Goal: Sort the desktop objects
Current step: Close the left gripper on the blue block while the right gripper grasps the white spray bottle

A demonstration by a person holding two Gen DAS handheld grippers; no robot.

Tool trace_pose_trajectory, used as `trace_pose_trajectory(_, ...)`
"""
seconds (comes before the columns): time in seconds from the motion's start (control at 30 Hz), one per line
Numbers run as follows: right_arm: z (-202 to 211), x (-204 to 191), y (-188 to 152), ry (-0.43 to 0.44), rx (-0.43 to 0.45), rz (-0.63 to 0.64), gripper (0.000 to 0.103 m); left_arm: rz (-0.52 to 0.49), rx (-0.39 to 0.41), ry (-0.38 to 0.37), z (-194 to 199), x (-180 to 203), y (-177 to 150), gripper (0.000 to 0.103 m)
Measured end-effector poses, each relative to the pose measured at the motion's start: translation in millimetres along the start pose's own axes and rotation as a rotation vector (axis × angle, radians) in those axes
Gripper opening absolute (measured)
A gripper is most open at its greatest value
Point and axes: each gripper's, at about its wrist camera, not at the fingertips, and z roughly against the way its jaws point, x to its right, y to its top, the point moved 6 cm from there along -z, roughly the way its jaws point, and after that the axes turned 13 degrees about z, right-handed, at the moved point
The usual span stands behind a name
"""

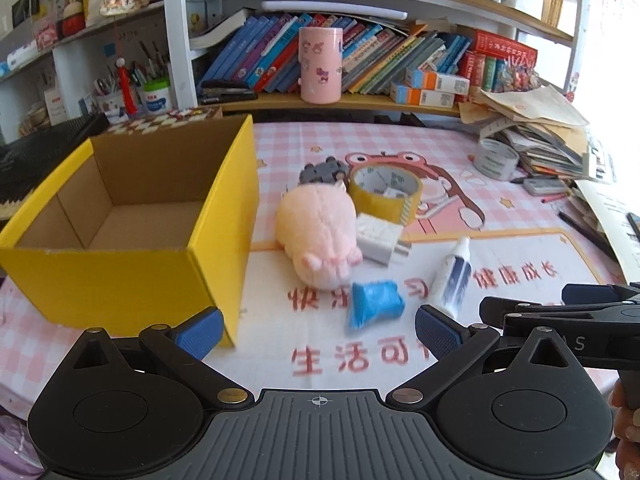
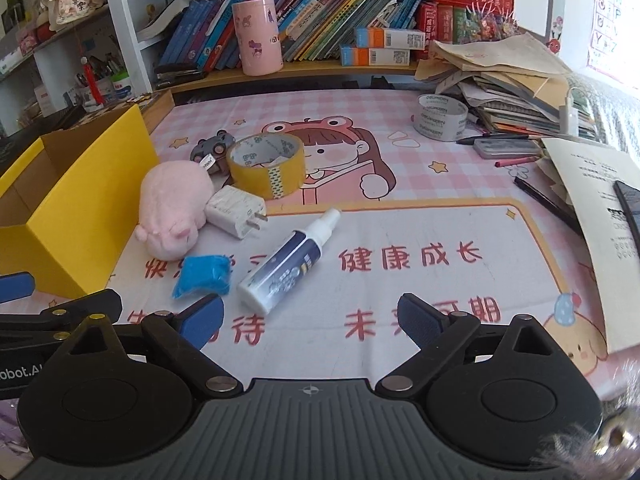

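Observation:
An empty yellow cardboard box [image 1: 132, 208] stands open at the left; it also shows in the right wrist view [image 2: 80, 200]. Beside it lie a pink plush pig [image 1: 316, 232] [image 2: 174, 208], a white charger plug [image 1: 380, 240] [image 2: 236, 210], a yellow tape roll [image 1: 384, 194] [image 2: 266, 164], a grey toy car [image 1: 322, 170] [image 2: 210, 148], a blue crumpled bag [image 1: 374, 304] [image 2: 204, 276] and a white spray bottle [image 1: 454, 274] [image 2: 288, 256]. My left gripper [image 1: 318, 330] is open and empty just before the blue bag. My right gripper [image 2: 310, 320] is open and empty just before the spray bottle.
A pink cartoon desk mat [image 2: 400, 220] covers the table. A grey tape roll [image 2: 440, 116], a pencil case [image 2: 506, 148], pens and a stack of papers [image 2: 512, 84] lie at the right. A pink cylinder [image 2: 256, 36] and books stand on the back shelf.

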Motion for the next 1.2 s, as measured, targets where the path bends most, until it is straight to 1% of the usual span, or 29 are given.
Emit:
trace_pose_trajectory(0.1,-13,8,10,0.030,-0.001,0.001,0.091,0.016,0.020,0.023,-5,5,11,0.102)
trace_pose_trajectory(0.17,-24,10,15,0.054,-0.006,0.003,0.087,0.023,0.029,0.037,-8,7,16,0.102)
trace_pose_trajectory(0.23,-37,12,20,0.083,-0.021,0.005,0.080,0.021,0.039,0.054,-9,10,20,0.102)
trace_pose_trajectory(0.3,-51,11,23,0.114,-0.042,0.002,0.077,0.012,0.052,0.079,-9,11,22,0.102)
trace_pose_trajectory(0.33,-58,10,24,0.133,-0.056,-0.005,0.071,0.009,0.054,0.084,-9,11,22,0.102)
trace_pose_trajectory(0.4,-71,9,24,0.167,-0.089,-0.022,0.065,0.004,0.049,0.092,-10,11,23,0.102)
trace_pose_trajectory(0.5,-86,6,25,0.198,-0.127,-0.047,0.063,-0.007,0.031,0.087,-14,15,23,0.102)
trace_pose_trajectory(0.53,-90,5,25,0.204,-0.136,-0.044,0.060,-0.013,0.026,0.082,-16,17,23,0.102)
trace_pose_trajectory(0.63,-97,4,25,0.217,-0.142,-0.015,0.056,-0.031,0.008,0.054,-21,25,22,0.102)
trace_pose_trajectory(0.67,-97,5,25,0.219,-0.142,-0.007,0.055,-0.036,0.002,0.044,-23,27,21,0.102)
trace_pose_trajectory(0.73,-98,8,24,0.213,-0.143,0.007,0.043,-0.046,-0.015,0.026,-27,32,18,0.101)
trace_pose_trajectory(0.77,-98,10,24,0.209,-0.144,0.015,0.041,-0.050,-0.027,0.016,-30,35,17,0.101)
trace_pose_trajectory(0.83,-96,16,22,0.206,-0.146,0.019,0.033,-0.049,-0.050,-0.004,-36,38,13,0.101)
trace_pose_trajectory(0.9,-94,23,19,0.192,-0.151,0.018,0.031,-0.037,-0.077,-0.019,-42,40,10,0.099)
trace_pose_trajectory(0.97,-91,31,16,0.161,-0.156,0.025,0.030,-0.015,-0.107,-0.028,-50,41,7,0.097)
trace_pose_trajectory(1.0,-90,36,15,0.144,-0.159,0.022,0.030,-0.002,-0.122,-0.027,-53,39,5,0.096)
trace_pose_trajectory(1.1,-86,52,10,0.103,-0.167,0.000,0.030,0.049,-0.169,-0.020,-65,34,0,0.089)
trace_pose_trajectory(1.2,-84,63,6,0.075,-0.172,-0.008,0.030,0.085,-0.201,-0.005,-73,29,-4,0.087)
